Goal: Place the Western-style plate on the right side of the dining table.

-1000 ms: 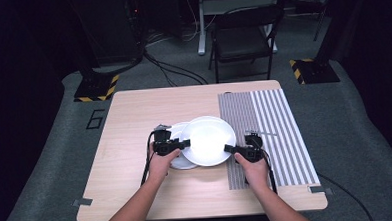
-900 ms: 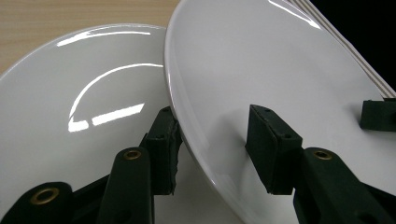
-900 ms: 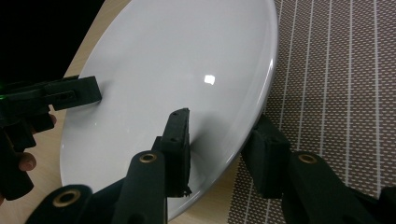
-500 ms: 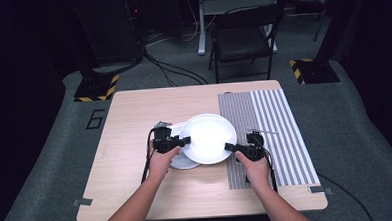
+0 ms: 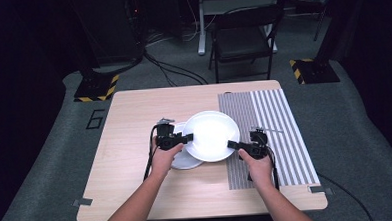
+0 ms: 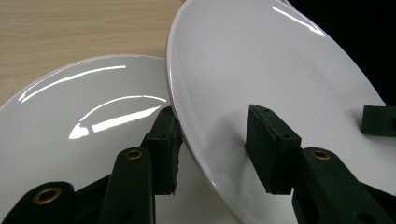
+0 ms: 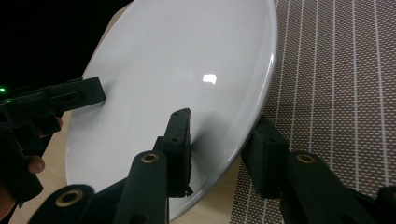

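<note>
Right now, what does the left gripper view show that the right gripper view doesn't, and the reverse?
Left gripper view alone: the lower white plate lying on the bare wooden table, partly under the upper one. Right gripper view alone: the striped placemat beneath the plate's edge, and fingertips of the person's other hand. Shared: the upper white plate, clamped at its rim between each view's own jaws, with the opposite gripper's jaw on its far rim.

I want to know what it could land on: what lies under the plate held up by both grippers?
Under the raised plate lies a second white plate on the wooden table, and the striped mat's edge. The lower plate's right part is covered.
</note>
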`<state>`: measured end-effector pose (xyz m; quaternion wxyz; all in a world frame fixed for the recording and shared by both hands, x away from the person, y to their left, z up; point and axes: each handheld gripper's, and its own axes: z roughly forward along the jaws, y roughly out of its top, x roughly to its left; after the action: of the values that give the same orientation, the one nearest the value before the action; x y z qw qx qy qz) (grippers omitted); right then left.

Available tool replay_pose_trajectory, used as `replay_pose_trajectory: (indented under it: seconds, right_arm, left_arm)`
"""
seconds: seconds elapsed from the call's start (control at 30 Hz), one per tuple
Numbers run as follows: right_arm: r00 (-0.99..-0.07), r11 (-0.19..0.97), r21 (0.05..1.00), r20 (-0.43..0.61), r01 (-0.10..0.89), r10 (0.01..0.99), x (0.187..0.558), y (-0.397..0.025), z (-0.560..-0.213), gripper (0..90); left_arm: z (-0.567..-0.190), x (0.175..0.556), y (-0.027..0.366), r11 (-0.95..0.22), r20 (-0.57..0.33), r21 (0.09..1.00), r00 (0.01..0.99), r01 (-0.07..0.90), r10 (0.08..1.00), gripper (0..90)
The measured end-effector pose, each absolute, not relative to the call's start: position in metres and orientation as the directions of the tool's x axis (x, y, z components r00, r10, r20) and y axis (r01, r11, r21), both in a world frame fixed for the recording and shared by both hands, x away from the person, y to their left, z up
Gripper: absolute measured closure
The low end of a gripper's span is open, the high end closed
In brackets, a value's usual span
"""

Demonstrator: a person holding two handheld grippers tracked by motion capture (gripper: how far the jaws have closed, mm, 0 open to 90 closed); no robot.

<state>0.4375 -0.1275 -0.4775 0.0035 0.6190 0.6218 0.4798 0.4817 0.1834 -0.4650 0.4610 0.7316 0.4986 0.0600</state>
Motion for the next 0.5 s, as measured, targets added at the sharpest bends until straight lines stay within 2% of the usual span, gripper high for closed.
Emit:
replay_pose_trajectory:
  seconds: [0.5]
  right_arm:
    - [-0.223,-0.247,0.607,0.592,0.755,0.774,0.435,-0.139,-0.471,64.3]
  left_arm:
    - [-0.459,0.486,0.172,-0.09,-0.363,0.743,0.512,0.663,0.778,55.6]
